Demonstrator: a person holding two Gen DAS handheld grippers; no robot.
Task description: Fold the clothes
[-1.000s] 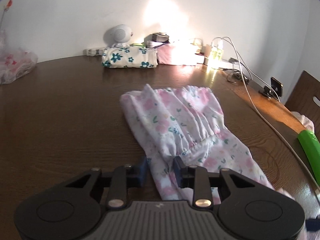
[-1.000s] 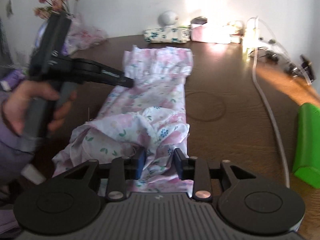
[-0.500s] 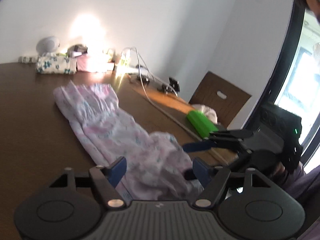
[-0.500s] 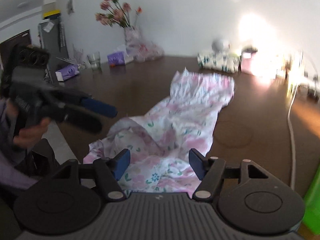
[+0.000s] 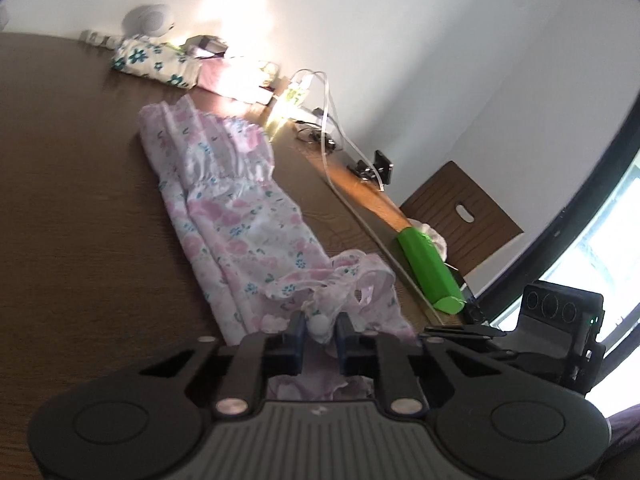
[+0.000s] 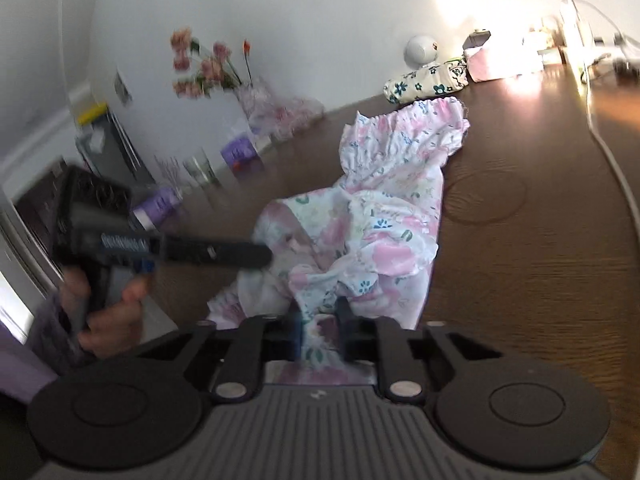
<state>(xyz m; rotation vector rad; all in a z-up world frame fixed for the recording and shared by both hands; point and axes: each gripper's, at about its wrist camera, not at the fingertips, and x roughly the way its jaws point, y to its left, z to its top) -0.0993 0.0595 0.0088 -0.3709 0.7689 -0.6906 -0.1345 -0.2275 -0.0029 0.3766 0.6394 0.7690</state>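
Observation:
A pink and white floral garment point(image 5: 236, 216) lies stretched along the brown table point(image 5: 80, 208), its gathered waistband at the far end and its near end bunched up. My left gripper point(image 5: 319, 330) is shut on a fold of that near end. In the right wrist view my right gripper point(image 6: 319, 320) is shut on the rumpled near end of the garment point(image 6: 392, 208). The left gripper point(image 6: 260, 256), held in a hand point(image 6: 112, 316), reaches in from the left with its tip at the cloth. The right gripper's body point(image 5: 560, 320) shows at the left view's lower right.
A green object point(image 5: 428, 268), a white cable point(image 5: 340, 200) and a chair point(image 5: 460, 216) lie along the right table edge. Folded floral cloth point(image 5: 156, 62), a pink box point(image 6: 500, 60) and chargers stand at the far wall. Flowers point(image 6: 208, 68), glasses point(image 6: 200, 170) and purple packs point(image 6: 240, 152) stand at the left.
Half a second ago both grippers stood open above the garment; both have now shut on its bunched near end. The left gripper has moved from mid-garment to that end.

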